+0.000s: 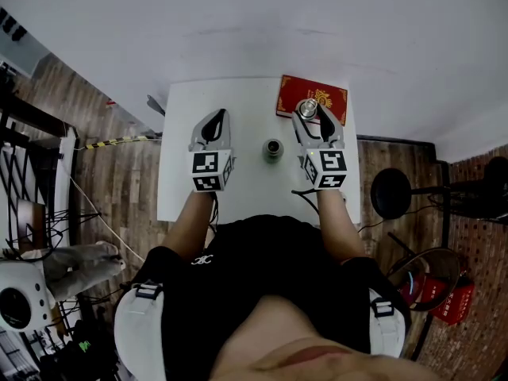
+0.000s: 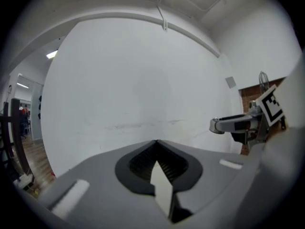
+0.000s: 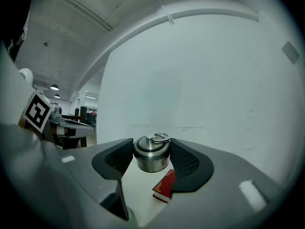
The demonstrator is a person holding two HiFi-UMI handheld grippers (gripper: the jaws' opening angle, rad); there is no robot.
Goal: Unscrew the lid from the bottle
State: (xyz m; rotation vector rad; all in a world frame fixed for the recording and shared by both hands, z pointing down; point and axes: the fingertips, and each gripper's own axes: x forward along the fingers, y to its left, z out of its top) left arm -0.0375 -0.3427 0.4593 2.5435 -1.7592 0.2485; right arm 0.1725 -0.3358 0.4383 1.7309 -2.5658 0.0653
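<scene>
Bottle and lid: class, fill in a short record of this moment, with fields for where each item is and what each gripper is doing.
bottle: upright on the white table, between the two grippers, mouth uncovered
lid: metal with a ring on top, off the bottle
right gripper: clamped on the lid, held above the table
left gripper: jaws together, nothing between them
red book: flat at the table's far right corner

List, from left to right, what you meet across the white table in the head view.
Closed, empty left gripper → small round metal bottle → right gripper gripping the silver metal lid.
</scene>
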